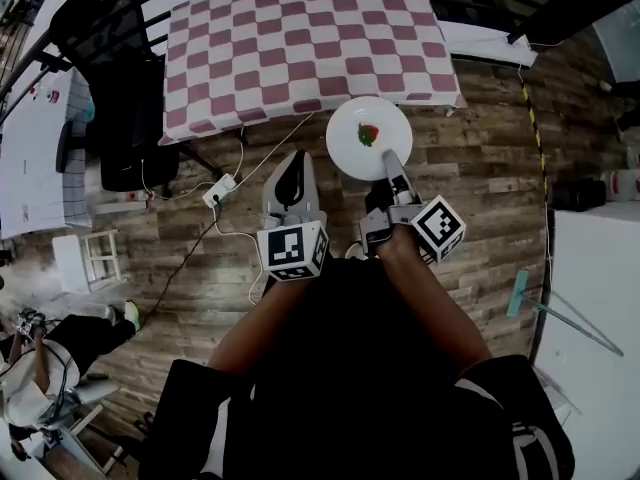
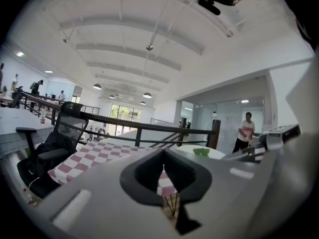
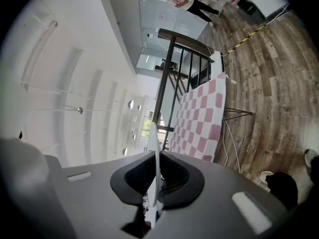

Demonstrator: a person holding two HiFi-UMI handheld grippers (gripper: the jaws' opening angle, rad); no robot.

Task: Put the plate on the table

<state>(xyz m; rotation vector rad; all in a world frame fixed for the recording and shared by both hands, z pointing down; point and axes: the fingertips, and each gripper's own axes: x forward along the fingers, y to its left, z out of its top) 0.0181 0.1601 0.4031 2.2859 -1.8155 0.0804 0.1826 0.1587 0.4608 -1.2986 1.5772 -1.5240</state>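
between the right tongs [image 1: 390, 160], clamped tight: near rim of the plate [image 1: 345, 146], just short of the checkered table [image 1: 300, 38]. beside them, left tongs [image 1: 290, 173] closed on nothing. seen only from overhead: red fruit [image 1: 368, 134] on the plate.

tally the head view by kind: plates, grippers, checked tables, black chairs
plate: 1
grippers: 2 (left gripper, right gripper)
checked table: 1
black chair: 1
total: 5
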